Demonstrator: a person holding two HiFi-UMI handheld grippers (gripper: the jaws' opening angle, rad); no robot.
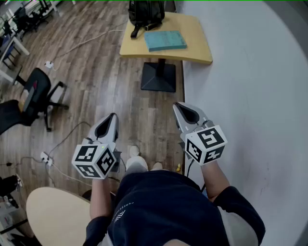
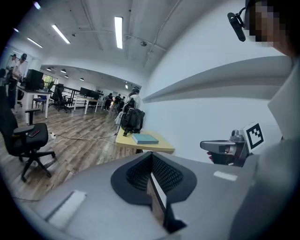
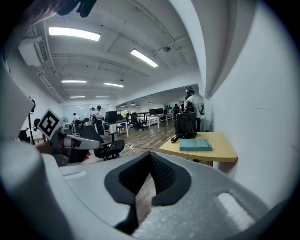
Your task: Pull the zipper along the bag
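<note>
On far yellow wooden table [image 1: 192, 45]: black fabric bag [image 1: 146, 13] at back edge, teal rectangular book [image 1: 165, 40] just beside it. Well apart, above brown plank floor [image 1: 96, 72]: left gripper [image 1: 111, 117] jaws together, empty; right gripper [image 1: 179, 106] likewise.

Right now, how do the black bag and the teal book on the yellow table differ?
Colour: the black bag is dark, while the teal book is bright.
Bulk: the black bag is tall and bulky, and the teal book is thin.
Pose: the black bag stands upright at the table's far end. The teal book lies flat on the near side of it.
Shared: both rest on the yellow table, close together and untouched.
</note>
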